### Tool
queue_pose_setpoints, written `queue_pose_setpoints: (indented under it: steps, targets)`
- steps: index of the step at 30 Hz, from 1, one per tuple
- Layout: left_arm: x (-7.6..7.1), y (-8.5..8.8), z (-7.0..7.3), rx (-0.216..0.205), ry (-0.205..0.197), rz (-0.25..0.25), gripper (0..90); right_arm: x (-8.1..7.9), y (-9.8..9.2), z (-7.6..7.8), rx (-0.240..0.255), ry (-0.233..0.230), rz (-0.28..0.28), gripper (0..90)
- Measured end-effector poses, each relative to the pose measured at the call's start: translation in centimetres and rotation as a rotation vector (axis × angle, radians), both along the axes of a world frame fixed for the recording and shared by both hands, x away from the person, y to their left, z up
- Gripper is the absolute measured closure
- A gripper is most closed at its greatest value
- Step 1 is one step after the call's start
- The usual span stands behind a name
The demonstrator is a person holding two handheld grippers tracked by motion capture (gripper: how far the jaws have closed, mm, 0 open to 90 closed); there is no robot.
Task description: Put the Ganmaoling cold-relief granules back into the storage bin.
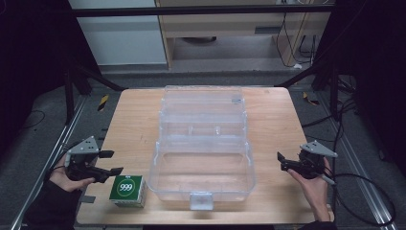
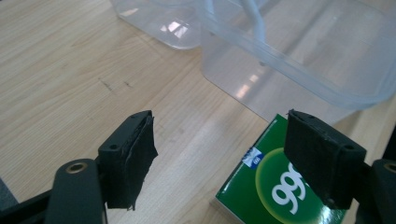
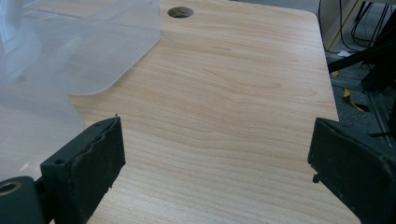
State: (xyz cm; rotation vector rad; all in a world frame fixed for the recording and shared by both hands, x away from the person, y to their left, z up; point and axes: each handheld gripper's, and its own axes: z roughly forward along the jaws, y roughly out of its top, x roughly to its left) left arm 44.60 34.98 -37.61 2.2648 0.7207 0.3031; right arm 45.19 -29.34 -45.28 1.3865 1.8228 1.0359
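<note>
We see the green box [image 2: 275, 186] just beyond our left gripper [image 2: 233, 163], under one of its parted, empty jaws.

Grey floor [image 1: 38, 124] surrounds a wooden table [image 1: 134, 120]; cabinet [image 1: 220, 24] behind.

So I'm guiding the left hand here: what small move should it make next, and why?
Probably shift the left gripper sideways over the green box so both pads straddle it. The jaws are open, but in the left gripper view one pad sits over the box and the other over bare table. The clear bin stands open beside it.
</note>
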Motion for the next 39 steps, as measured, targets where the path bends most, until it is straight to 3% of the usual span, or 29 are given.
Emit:
queue_pose_setpoints:
  steps: [7, 17, 28, 39]
  targets:
    - [-0.5, -0.5, 0.3, 0.035, -0.013, -0.106, 22.3, -0.1, 0.1, -0.1, -0.004, 0.009, 0.002, 4.0]
    - [-1.1, -1.3, 0.2, 0.161, 0.015, -0.242, 19.8, 0.0, 0.2, -0.2, -0.014, 0.014, 0.013, 3.6]
    - [-1.1, -2.4, -0.1, 0.240, 0.040, -0.328, 13.8, 0.0, 0.2, -0.3, -0.026, 0.026, 0.021, 3.0]
    - [-1.2, -3.6, -1.0, 0.320, 0.062, -0.376, 10.1, 0.0, 0.3, -0.5, -0.034, 0.035, 0.028, 2.4]
